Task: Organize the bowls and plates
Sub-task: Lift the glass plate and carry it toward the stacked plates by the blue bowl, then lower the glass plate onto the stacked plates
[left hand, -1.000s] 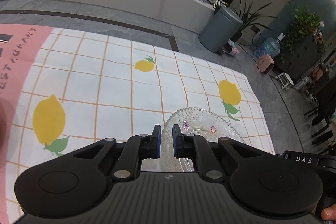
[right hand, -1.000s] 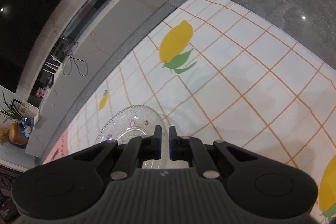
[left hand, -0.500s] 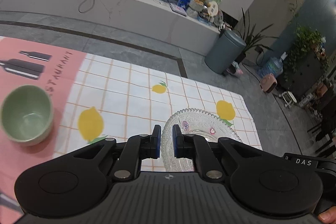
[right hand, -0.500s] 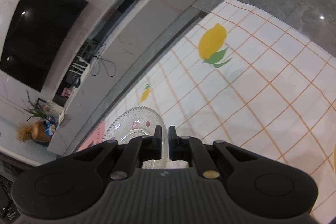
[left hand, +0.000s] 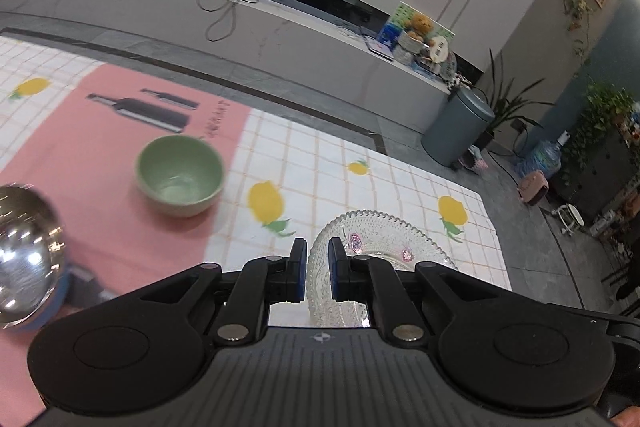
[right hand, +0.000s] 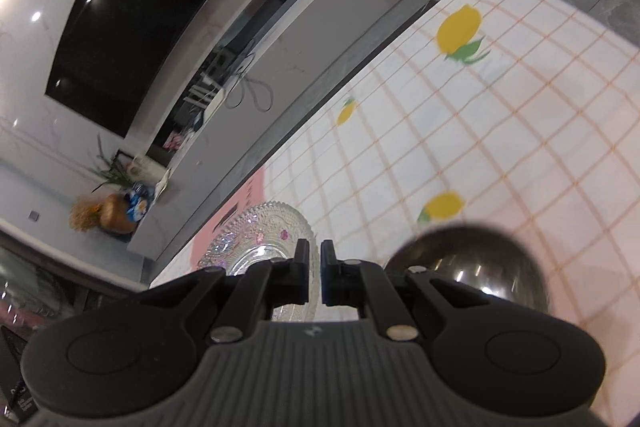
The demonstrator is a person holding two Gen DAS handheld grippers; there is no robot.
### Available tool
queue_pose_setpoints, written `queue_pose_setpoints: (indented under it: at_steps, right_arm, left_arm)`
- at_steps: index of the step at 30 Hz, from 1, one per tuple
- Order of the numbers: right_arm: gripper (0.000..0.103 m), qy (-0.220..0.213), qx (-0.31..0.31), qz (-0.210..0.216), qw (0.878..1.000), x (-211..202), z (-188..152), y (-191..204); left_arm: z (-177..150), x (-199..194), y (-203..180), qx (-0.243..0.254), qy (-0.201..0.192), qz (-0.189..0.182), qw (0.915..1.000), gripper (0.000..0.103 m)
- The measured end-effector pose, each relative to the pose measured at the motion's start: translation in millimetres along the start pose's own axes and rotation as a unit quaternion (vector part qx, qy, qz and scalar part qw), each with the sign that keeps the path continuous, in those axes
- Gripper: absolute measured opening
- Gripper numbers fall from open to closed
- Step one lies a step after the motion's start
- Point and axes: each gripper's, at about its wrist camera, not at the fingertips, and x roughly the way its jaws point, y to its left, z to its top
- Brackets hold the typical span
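Your left gripper (left hand: 317,269) and right gripper (right hand: 314,273) both pinch the glass plate (left hand: 380,247) rim, green bowl (left hand: 180,175) at ten o'clock.

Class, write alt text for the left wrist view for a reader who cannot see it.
The left gripper pinches the rim of a clear patterned glass plate, carried above a lemon-print checked tablecloth. To the left, an empty pale green ceramic bowl sits on a pink mat; a shiny steel bowl shows at the edge.
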Motion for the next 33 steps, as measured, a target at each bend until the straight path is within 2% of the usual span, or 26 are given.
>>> queue_pose_setpoints:
  at_steps: [11,24,33]
  right_arm:
    - [0.003,0.034,-0.027,0.009,0.999,-8,-60,22]
    - [0.003,0.076,-0.060,0.020,0.995,19,-105,26]
    - [0.003,0.117,-0.102,-0.011,0.988,44,-129,34]
  left_arm:
    - [-30,-43,46,-0.030,-0.011,0.014,0.9994,0.012]
    - [-69,-48,104,-0.064,0.004,0.042,0.9971,0.012]
    - [-88,-52,125,-0.072,0.013,0.057,0.9957,0.011]
